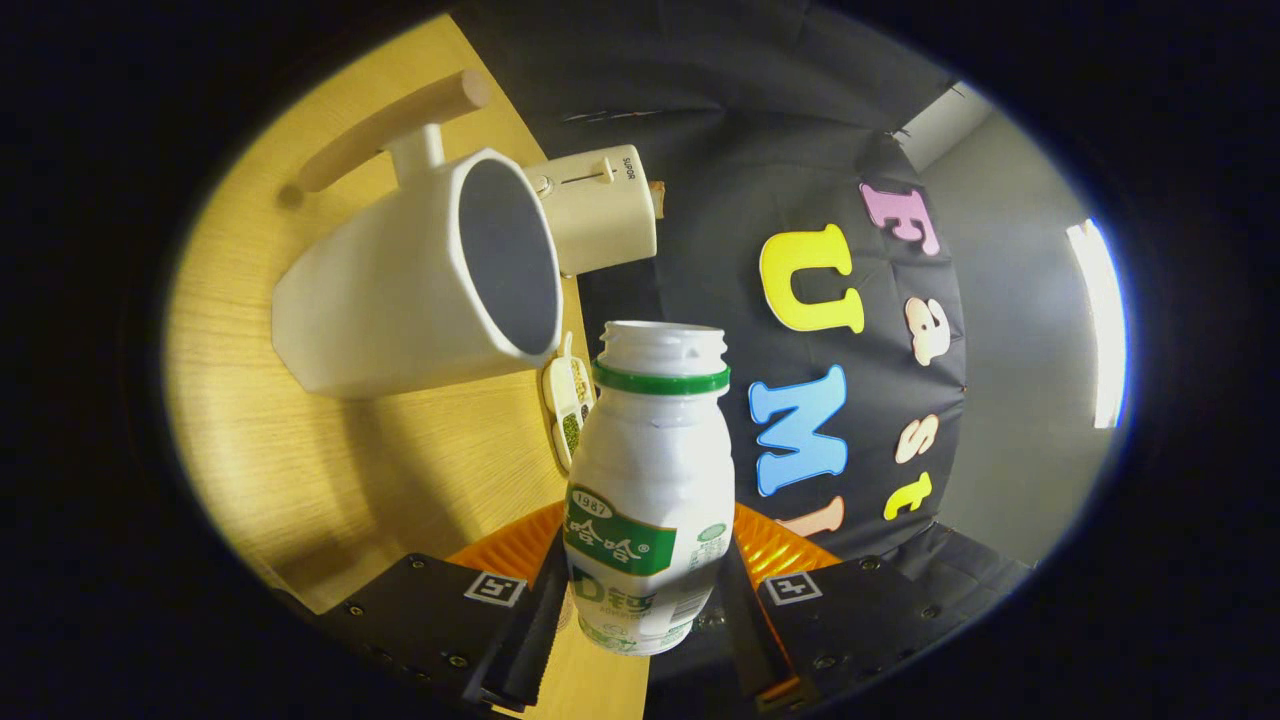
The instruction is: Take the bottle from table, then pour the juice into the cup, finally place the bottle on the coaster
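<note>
Bottle [652, 480] sits clamped between my gripper [645, 590] fingers, both pressing its lower sides. I see a white plastic body with a green-and-white label, a green ring under the threaded neck, and an open mouth (no cap on it). The whole scene is tilted in my view. Just beyond the bottle's mouth and to the left stands the white cup [420, 290], its wooden handle pointing away over the wooden table [300, 450]. A cream appliance [600, 205] stands farther off behind it.
</note>
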A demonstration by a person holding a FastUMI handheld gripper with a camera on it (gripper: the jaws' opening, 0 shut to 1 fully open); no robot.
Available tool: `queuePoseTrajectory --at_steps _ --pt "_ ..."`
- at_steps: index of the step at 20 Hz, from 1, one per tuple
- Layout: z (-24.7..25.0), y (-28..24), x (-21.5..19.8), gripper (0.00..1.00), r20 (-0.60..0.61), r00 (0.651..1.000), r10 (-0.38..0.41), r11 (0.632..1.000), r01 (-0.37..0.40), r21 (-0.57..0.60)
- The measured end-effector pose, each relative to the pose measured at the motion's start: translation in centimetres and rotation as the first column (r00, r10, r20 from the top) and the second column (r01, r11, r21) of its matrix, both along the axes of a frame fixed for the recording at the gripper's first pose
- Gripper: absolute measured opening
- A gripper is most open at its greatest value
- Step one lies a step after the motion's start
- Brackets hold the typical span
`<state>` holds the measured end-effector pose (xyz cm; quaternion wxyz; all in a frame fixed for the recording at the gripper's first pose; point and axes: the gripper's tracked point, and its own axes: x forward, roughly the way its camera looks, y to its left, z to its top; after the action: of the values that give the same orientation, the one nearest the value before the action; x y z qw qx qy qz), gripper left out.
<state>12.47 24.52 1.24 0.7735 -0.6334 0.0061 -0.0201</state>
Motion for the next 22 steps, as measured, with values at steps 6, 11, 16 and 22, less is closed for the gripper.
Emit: queuePoseTrajectory --at_steps 6,11,16,22 --pt "0.49 0.0 0.28 0.72 0.025 1.0 -0.012 0.995 0.015 -0.099" --pt "0.71 -0.01 0.41 0.71 0.055 0.998 -0.018 0.987 0.027 -0.156" --pt "0.94 0.33 0.24 0.71 0.077 0.997 -0.013 0.975 0.029 -0.222" --pt "0.93 0.34 0.31 0.71 0.078 0.997 -0.016 0.962 0.037 -0.269"
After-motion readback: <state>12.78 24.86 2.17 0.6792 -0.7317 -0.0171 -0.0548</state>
